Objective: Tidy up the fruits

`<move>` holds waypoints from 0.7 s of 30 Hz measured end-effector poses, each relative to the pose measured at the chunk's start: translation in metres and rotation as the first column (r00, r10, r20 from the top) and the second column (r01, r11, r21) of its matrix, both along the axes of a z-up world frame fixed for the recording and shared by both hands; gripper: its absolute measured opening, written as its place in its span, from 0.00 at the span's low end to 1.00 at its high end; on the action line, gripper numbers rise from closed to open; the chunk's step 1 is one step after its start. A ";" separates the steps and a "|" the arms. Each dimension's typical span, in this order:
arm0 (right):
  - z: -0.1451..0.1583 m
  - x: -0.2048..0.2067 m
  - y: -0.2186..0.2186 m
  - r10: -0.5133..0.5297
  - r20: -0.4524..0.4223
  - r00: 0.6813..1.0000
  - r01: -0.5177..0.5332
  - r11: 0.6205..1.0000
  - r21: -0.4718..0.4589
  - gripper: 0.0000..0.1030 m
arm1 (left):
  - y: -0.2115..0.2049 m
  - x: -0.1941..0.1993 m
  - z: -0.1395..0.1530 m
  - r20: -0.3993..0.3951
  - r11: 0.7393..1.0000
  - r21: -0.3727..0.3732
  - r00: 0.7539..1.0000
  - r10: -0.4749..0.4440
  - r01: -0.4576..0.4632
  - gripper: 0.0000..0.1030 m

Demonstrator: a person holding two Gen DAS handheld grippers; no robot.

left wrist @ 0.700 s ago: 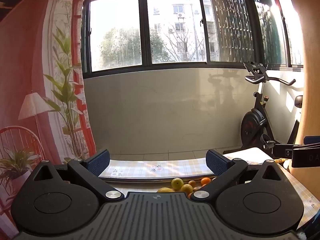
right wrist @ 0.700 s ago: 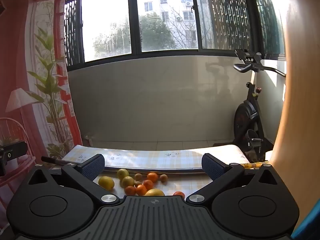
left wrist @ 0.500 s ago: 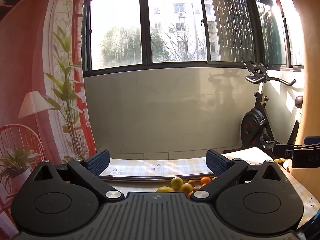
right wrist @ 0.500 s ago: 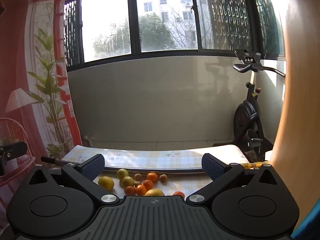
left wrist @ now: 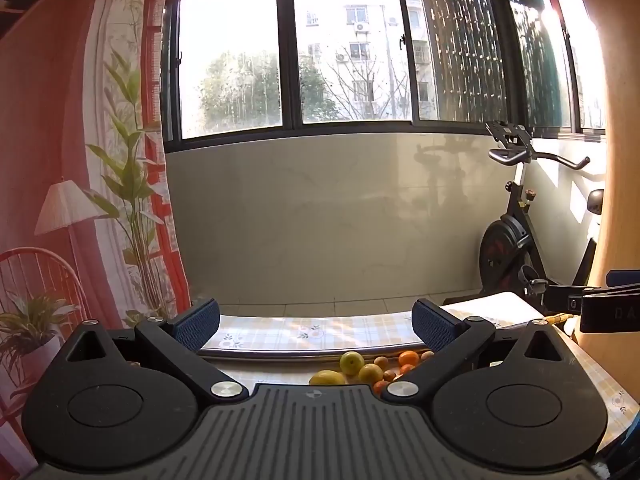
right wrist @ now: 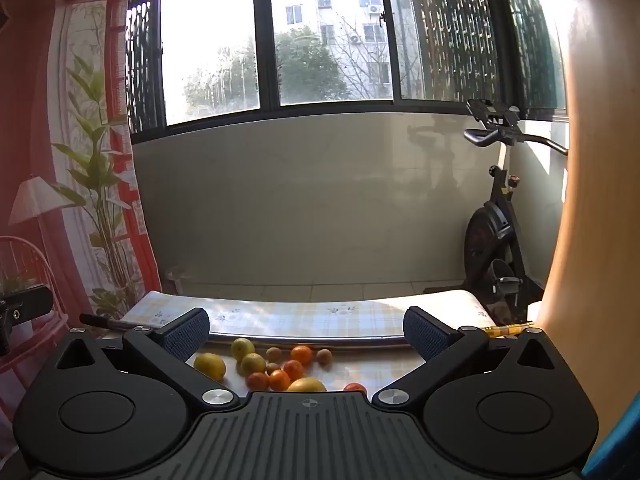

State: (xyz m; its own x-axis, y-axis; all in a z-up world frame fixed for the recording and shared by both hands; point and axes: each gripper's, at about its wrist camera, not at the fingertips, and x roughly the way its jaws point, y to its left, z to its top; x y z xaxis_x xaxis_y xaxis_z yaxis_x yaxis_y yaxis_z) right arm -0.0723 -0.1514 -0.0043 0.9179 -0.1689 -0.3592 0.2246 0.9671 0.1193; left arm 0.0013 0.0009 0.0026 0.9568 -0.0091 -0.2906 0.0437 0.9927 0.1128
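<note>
1. Nothing has shifted since the earlier frames: both views and the fruit pile match them.
2. Left tongs [left wrist: 316, 320] stand spread wide with nothing between the dark blue ribbed pads [left wrist: 198, 322]; right tongs [right wrist: 306, 328] are spread just as wide, also empty. Black plastic arms, round hubs and a ridged grey body carry each pair.
3. Fruits [right wrist: 280, 368] lie loose on the desk [right wrist: 360, 368], at 6 o'clock in the right wrist view, below and beyond the pads and touching neither.
4. Desk covering is a smooth cloth in a pale yellow check with small flower prints.
5. Counted in the right wrist view: four yellow fruits, smooth-skinned; five glossy round orange ones; three small brownish round ones. One more may be hidden behind the tongs' body.
6. Most are near-spheres with no clear long axis. One lemon [right wrist: 210, 366] at 9 o'clock of the pile is oval, its long axis running from upper left to lower right.
7. Left wrist view shows the same pile [left wrist: 372, 370] at 5 o'clock, partly hidden by the right-hand arm.
8. One exercise bike [right wrist: 496, 232] stands at 3 o'clock by the tiled wall.
</note>
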 end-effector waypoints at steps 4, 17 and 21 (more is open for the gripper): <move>0.000 0.000 0.000 0.002 -0.001 1.000 -0.002 1.000 0.002 1.00 | -0.001 0.000 0.000 -0.004 1.000 -0.002 1.000 -0.001 0.001 1.00; 0.000 0.001 0.001 -0.002 0.001 1.000 0.002 1.000 0.001 1.00 | -0.001 -0.001 0.000 -0.002 1.000 -0.003 1.000 -0.003 0.003 1.00; 0.000 0.000 0.001 -0.003 0.001 1.000 0.003 1.000 0.002 1.00 | -0.001 -0.001 0.000 -0.002 1.000 -0.003 1.000 -0.003 0.003 1.00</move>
